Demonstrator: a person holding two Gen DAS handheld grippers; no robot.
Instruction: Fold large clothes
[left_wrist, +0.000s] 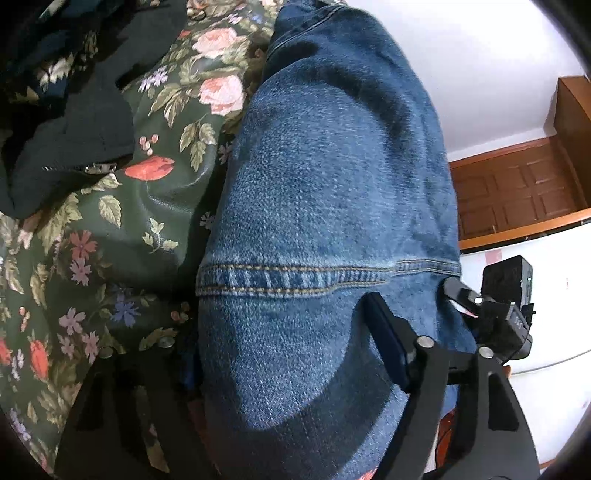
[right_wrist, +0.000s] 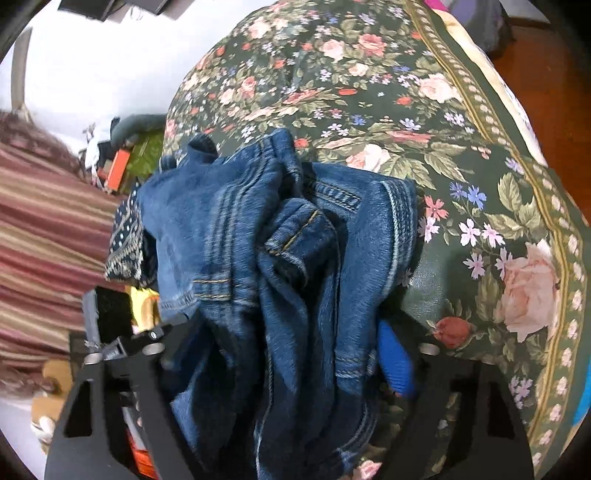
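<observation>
blue denim jeans (left_wrist: 325, 206) | leg runs lengthwise away from left claw (left_wrist: 288, 365) | both claws clamped on denim, right claw (right_wrist: 291, 354) | no readable writing

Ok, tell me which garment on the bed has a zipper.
The dark jacket beside the jeans: its metal zipper shows at its edge. The jeans show only stitched seams.

The left gripper (left_wrist: 291, 354) has its two black fingers set wide apart, one on each side of a broad span of denim that fills the gap between them. The right gripper (right_wrist: 288, 354) likewise straddles bunched denim, its blue-padded finger (right_wrist: 397, 362) pressed against the fabric, the opposite finger partly hidden behind it.
</observation>
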